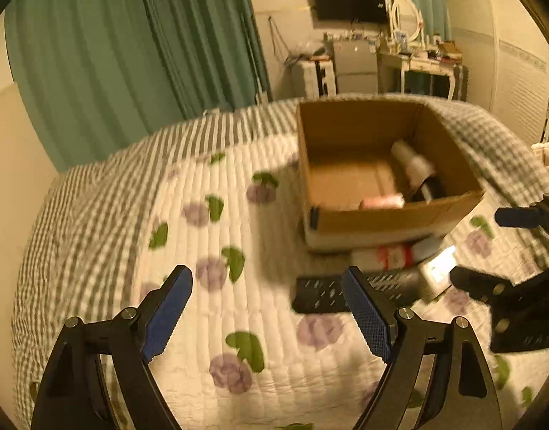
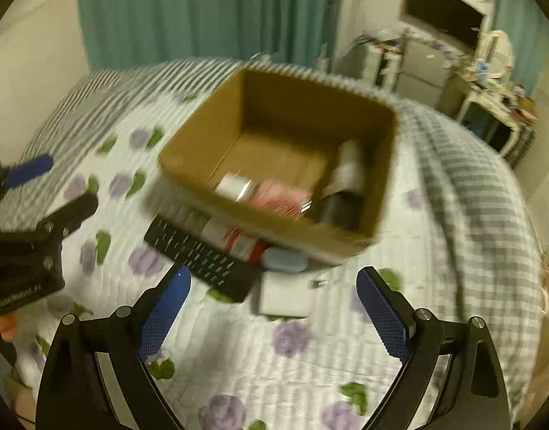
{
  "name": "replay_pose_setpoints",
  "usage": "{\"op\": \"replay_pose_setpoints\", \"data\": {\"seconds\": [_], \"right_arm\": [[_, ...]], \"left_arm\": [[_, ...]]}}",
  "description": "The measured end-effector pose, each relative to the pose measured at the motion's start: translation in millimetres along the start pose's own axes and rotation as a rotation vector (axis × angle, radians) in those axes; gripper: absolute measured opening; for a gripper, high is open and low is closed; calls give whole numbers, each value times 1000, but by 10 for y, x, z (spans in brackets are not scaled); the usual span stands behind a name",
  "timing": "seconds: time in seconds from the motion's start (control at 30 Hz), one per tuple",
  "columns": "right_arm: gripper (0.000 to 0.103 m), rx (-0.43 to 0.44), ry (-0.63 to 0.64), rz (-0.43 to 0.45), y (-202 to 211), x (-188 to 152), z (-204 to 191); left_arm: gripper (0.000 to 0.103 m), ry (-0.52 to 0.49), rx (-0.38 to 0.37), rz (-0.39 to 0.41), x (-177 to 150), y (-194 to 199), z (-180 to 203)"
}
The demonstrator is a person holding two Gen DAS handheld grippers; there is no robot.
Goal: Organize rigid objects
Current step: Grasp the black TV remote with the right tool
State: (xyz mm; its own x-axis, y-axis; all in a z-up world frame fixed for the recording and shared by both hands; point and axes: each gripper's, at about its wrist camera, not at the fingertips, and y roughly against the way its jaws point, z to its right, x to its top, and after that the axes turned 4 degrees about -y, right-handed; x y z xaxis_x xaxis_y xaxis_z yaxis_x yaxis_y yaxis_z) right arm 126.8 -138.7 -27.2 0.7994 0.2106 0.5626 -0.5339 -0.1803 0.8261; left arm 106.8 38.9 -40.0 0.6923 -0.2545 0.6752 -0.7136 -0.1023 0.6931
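Note:
An open cardboard box [image 1: 392, 220] [image 2: 203, 150] stands on the quilted bed. It holds a white and black bottle [image 1: 416, 166] [image 2: 346, 179] and a pink packet [image 1: 382, 201] [image 2: 280, 193]. A black remote [image 1: 321, 295] [image 2: 199, 256], a red and white package [image 1: 392, 255] [image 2: 240, 242], a blue-grey oval thing [image 2: 285, 261] and a white flat box [image 1: 437, 268] [image 2: 287, 295] lie in front of the box. My left gripper [image 1: 267, 279] is open and empty, left of the remote. My right gripper [image 2: 272, 281] is open and empty above the white flat box.
The bed has a floral quilt [image 1: 238, 322] [image 2: 328, 358] and a checked blanket [image 1: 489, 136] [image 2: 471, 186]. Green curtains [image 1: 131, 53] hang behind. A desk with clutter [image 1: 418, 57] and a wall screen [image 1: 349, 0] stand at the far right.

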Motion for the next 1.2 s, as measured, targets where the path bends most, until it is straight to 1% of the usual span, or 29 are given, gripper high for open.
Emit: {"op": "replay_pose_setpoints", "data": {"seconds": [0.13, 0.17, 0.2, 0.27, 0.3, 0.33, 0.4, 0.43, 0.5, 0.63, 0.67, 0.7, 0.73, 0.77, 0.83, 0.9, 0.97, 1.1, 1.2], "right_arm": [[93, 59, 75, -29, -404, -101, -274], [90, 68, 95, -32, -495, -120, -344], [83, 77, 117, -38, -583, -130, -412], [74, 90, 167, -53, -758, -134, -549], [73, 94, 206, -60, -847, -137, -633], [72, 92, 228, -63, -899, -140, -674], [65, 61, 299, -66, -1013, -145, -777], [63, 50, 328, -63, -1042, -136, -809], [61, 53, 366, -63, -1078, -131, -857], [61, 22, 436, -81, -1162, -157, -957], [59, 15, 443, -84, -1173, -157, -973], [51, 13, 440, -87, -1184, -154, -984], [46, 22, 428, -102, -1214, -145, -985], [40, 21, 417, -111, -1236, -135, -979], [37, 29, 393, -120, -1212, -116, -956], [28, 44, 369, -132, -1130, -100, -904], [22, 67, 340, -134, -980, -137, -835], [19, 100, 207, -117, -623, -203, -553], [19, 72, 131, -95, -363, -305, -331]], "left_arm": [[88, 42, -36, -55, -269, -232, -99], [88, 60, -36, -73, -327, -296, -136], [88, 71, -31, -82, -373, -320, -151], [88, 98, -24, -103, -433, -395, -214], [88, 115, -28, -112, -459, -422, -250], [88, 135, -35, -120, -470, -439, -285], [88, 167, -45, -127, -486, -458, -345], [88, 176, -49, -124, -482, -447, -363], [88, 188, -58, -113, -486, -421, -394], [88, 194, -53, -119, -485, -425, -398], [88, 192, -53, -122, -488, -428, -387], [87, 187, -52, -123, -491, -433, -376], [88, 183, -50, -124, -497, -431, -366], [88, 180, -47, -126, -500, -426, -359], [88, 179, -40, -134, -496, -434, -360], [88, 178, -39, -130, -482, -412, -368], [88, 174, -41, -118, -460, -384, -369], [88, 166, -44, -108, -419, -336, -316], [88, 150, -49, -111, -404, -292, -216]]}}
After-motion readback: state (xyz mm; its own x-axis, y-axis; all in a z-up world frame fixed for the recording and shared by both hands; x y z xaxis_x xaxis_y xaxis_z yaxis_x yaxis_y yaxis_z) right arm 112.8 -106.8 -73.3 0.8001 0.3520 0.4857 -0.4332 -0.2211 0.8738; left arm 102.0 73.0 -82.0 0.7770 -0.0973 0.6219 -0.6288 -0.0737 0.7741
